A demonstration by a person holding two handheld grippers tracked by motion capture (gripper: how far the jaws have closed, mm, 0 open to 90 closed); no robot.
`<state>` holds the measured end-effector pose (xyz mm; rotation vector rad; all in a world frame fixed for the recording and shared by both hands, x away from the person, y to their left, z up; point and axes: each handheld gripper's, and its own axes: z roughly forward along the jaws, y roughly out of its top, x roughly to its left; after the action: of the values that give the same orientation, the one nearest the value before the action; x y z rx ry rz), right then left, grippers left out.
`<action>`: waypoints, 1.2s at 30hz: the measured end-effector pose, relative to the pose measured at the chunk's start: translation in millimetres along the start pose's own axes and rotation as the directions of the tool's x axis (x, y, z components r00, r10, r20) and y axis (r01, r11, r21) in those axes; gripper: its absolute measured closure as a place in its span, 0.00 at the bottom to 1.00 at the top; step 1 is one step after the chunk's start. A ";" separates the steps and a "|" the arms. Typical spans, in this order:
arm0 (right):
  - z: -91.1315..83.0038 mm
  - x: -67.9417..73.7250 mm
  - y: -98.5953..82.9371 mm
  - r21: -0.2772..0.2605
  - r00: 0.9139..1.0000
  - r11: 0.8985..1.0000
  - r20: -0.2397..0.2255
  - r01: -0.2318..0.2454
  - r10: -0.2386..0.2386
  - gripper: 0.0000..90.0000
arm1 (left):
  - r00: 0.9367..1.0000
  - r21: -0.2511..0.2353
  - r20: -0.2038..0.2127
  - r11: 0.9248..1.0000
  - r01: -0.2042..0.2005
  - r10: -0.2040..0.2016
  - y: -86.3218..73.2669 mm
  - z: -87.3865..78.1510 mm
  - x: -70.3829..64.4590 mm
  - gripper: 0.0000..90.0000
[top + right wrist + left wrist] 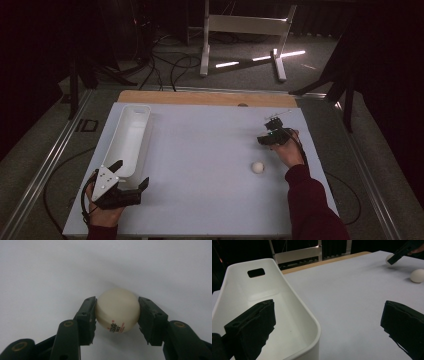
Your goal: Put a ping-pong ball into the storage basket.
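A white table-tennis ball (117, 307) with red print sits between the two black jaws of my right gripper (117, 322), which press on both its sides just over the white table. In the high view that right gripper (272, 137) is at the table's right side. A second white ball (258, 167) lies loose on the table a little nearer the person; it also appears in the left gripper view (418, 275). My left gripper (131, 174) stands open at the near end of a long white bin (129, 135), with one jaw over the bin's inside (287, 322).
The white table top (200, 165) has a wooden strip (200, 97) along its far edge. Beyond it stand a white frame (245, 30) and cables on the floor. The person's sleeve (310, 200) comes in at the bottom right.
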<state>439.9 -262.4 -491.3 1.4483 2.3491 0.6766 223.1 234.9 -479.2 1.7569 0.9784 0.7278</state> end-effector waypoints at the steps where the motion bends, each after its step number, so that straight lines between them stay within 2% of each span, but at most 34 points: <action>1: -2.0 0.1 0.1 -0.002 1.000 1.000 0.001 0.006 -0.006 0.56 | 1.000 0.000 0.000 1.000 0.001 -0.001 0.0 -0.1 0.1 0.00; 6: -12.1 4.8 -0.2 -0.030 1.000 1.000 -0.009 -0.008 0.008 0.56 | 1.000 0.000 0.000 1.000 0.000 0.000 0.0 0.0 -0.2 0.00; 7: -16.6 8.7 0.0 -0.035 1.000 0.999 -0.005 0.009 -0.009 0.56 | 1.000 -0.001 0.001 1.000 0.001 -0.001 0.1 -0.1 -0.4 0.00; 14: -29.5 17.5 0.1 -0.055 0.999 0.998 0.009 0.038 -0.038 0.56 | 1.000 -0.002 0.000 1.000 0.002 -0.002 0.1 -0.5 0.0 0.00; 16: -37.9 22.4 -0.2 -0.071 0.998 0.996 0.007 0.055 -0.054 0.56 | 1.000 -0.002 0.000 1.000 0.002 -0.002 0.1 -0.4 -0.2 0.00; 24: -59.3 28.0 -0.8 -0.117 0.999 0.992 -0.005 0.048 -0.049 0.56 | 1.000 -0.004 0.002 1.000 0.004 -0.004 0.2 -0.1 -0.9 0.00; 30: -68.4 30.1 -1.3 -0.137 0.999 0.990 -0.009 0.044 -0.046 0.56 | 1.000 -0.004 0.000 1.000 0.006 -0.006 0.3 -0.5 -0.5 0.00; 32: -72.3 32.0 -1.0 -0.147 0.999 0.988 -0.023 0.041 -0.045 0.56 | 1.000 -0.006 0.001 1.000 0.009 -0.009 0.3 -0.5 -0.6 0.00; 36: -80.6 39.4 2.8 -0.158 0.997 0.985 -0.024 0.064 -0.068 0.56 | 1.000 -0.006 0.002 1.000 0.008 -0.008 0.3 -0.1 -0.8 0.00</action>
<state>385.6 -244.9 -422.0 1.2960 2.2967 0.8495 222.7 234.1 -478.9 1.7473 0.9803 0.7231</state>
